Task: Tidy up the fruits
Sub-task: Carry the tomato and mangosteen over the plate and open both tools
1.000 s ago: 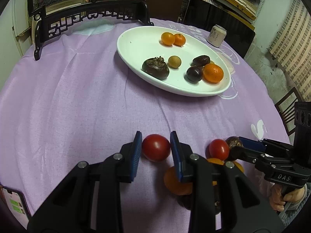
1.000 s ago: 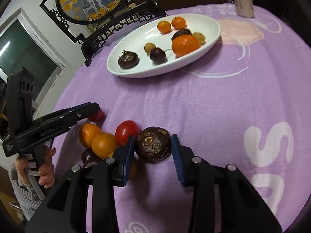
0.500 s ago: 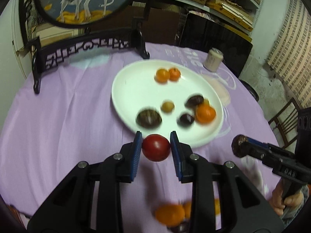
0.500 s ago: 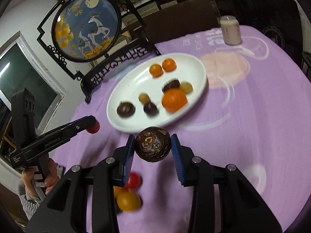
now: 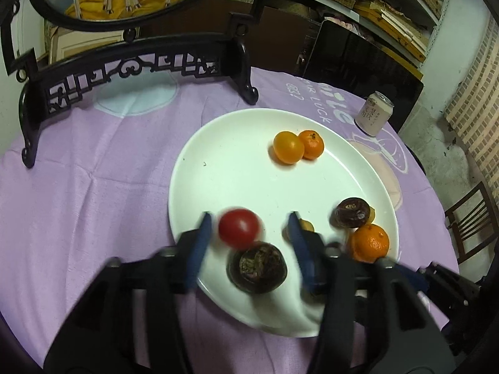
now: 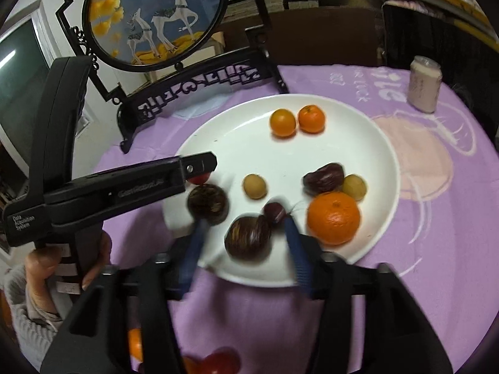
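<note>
A white oval plate (image 5: 237, 174) (image 6: 368, 118) on the purple tablecloth holds two small oranges (image 5: 288, 147), a larger orange (image 6: 333, 218), dark passion fruits and small brown fruits. My left gripper (image 5: 248, 230) is open over the plate's near rim; a red tomato (image 5: 239, 228) sits loose between its fingers, blurred, above a dark round fruit (image 5: 256, 267). My right gripper (image 6: 244, 233) is open over the plate's near edge; a dark passion fruit (image 6: 248, 242) lies loose between its fingers. The left gripper also shows in the right wrist view (image 6: 199, 168).
A black carved screen stand (image 5: 134, 65) with a round deer picture stands behind the plate. A drink can (image 5: 373, 112) stands at the back right. More fruits (image 6: 218, 361) lie on the cloth near me. A chair (image 5: 471, 218) is off the table's right edge.
Both grippers moved forward from the near fruit pile to the plate and opened. The tomato and the passion fruit, gripped before, now sit loose between the open fingers.
</note>
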{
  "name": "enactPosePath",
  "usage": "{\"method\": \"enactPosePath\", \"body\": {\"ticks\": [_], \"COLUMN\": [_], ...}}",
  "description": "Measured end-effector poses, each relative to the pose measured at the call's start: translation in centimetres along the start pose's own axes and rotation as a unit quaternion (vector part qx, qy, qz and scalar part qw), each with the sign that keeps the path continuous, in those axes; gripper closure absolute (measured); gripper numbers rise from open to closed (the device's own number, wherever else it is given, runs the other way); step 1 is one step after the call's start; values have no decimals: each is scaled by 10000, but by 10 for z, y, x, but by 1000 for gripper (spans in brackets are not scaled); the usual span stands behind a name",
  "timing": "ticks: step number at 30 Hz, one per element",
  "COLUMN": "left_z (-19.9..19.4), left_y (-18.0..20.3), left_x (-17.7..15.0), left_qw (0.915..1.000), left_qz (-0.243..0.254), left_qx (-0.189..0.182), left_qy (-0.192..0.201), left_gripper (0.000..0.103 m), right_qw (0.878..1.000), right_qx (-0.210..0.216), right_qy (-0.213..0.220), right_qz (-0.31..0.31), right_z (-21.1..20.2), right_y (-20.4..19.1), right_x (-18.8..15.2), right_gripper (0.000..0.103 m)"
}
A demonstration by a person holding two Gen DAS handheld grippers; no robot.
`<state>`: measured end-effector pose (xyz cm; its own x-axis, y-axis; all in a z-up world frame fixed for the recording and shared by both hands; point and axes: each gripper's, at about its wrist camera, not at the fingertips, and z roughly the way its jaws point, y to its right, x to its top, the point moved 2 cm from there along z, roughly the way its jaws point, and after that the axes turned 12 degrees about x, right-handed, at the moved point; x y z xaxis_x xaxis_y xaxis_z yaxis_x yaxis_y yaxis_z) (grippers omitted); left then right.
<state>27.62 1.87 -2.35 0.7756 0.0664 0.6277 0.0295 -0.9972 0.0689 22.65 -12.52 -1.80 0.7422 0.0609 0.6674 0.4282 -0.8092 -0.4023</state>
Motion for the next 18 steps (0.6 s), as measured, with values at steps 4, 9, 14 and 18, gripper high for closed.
{"method": "enactPosePath", "body": {"ticks": [4, 9, 14, 18], "left_z": [-14, -36, -54, -73], "left_y": [-6, -4, -11, -20], "left_x": [1, -12, -49, -86], "left_qw": [9998, 9998, 9998, 9999], "left_qz": [-136, -9, 41, 65], "left_qx": [-73, 116, 154, 106], "left_qy": [97, 175, 100, 47], "left_gripper": [50, 50, 47, 47], "right_qw": [9998, 9992, 9985, 9976], "right_qx": [111, 157, 199, 301], "right_qy": [119, 231, 250, 296], "right_qz": [151, 303, 438, 539], "right_z": [-12, -36, -53, -67], "right_y": [6, 8, 8, 7], "right_x": [0, -11, -29, -46], "right_gripper": [45, 45, 45, 45]}}
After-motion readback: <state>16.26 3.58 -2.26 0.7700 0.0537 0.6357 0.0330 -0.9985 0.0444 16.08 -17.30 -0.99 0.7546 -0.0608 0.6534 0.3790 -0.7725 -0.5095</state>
